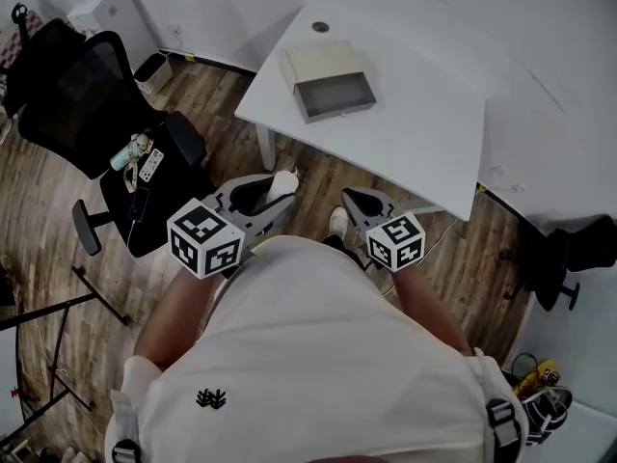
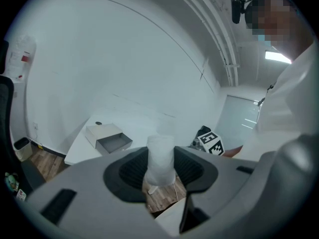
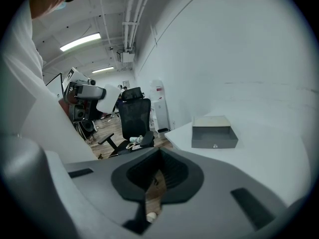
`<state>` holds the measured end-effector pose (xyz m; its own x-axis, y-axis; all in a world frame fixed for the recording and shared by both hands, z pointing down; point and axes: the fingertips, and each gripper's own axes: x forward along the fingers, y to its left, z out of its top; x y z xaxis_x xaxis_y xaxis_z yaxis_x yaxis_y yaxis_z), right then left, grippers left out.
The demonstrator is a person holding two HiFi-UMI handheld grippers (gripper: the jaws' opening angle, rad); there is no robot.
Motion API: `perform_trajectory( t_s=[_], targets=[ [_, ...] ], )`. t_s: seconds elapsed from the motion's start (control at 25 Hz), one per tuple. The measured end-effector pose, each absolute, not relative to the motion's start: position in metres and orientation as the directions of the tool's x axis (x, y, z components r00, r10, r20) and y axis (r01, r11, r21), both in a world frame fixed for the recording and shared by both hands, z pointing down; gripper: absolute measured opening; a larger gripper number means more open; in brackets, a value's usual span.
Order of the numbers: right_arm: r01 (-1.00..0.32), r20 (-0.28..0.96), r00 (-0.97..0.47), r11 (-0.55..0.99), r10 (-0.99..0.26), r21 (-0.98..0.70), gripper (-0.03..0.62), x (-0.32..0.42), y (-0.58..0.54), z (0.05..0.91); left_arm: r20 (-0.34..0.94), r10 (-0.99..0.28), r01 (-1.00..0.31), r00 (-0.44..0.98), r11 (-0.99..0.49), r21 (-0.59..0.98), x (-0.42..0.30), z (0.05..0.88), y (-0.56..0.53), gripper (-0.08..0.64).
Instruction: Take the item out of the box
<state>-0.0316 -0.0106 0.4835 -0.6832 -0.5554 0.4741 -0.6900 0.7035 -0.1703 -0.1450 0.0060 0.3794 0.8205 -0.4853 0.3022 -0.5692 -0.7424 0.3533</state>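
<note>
Pretty ordinary office corner here: white table [image 1: 424, 133] with a round cable hole [image 1: 320, 27] near its back edge, pushed up to a plain white wall [image 1: 222, 8]. Wood plank floor [image 1: 58, 220] all round. Black mesh office chair [image 1: 72, 95] off to the left with junk on the seat: a small bottle [image 1: 128, 152], a white remote-looking thing [image 1: 151, 164] and a dark phone [image 1: 139, 204]. Little bin [image 1: 152, 69] against the wall behind it, and another black chair [image 1: 564, 258] over at the right edge.

Translucent white pouch [image 2: 160, 156] clamped in left gripper [image 2: 160, 166]; box [image 1: 328, 78] (drawer open) on table [image 1: 415, 138].
</note>
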Motion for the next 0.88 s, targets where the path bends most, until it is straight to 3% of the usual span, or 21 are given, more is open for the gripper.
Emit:
perform_trajectory(
  t_s=[0.88],
  targets=[
    [-0.697,0.496,-0.677,0.69,-0.543,-0.196,0.006,-0.025,-0.009,0.492,0.322,-0.478,-0.575,0.817,-0.713,0.4,-0.14,0.394,-0.002,0.166]
  ],
)
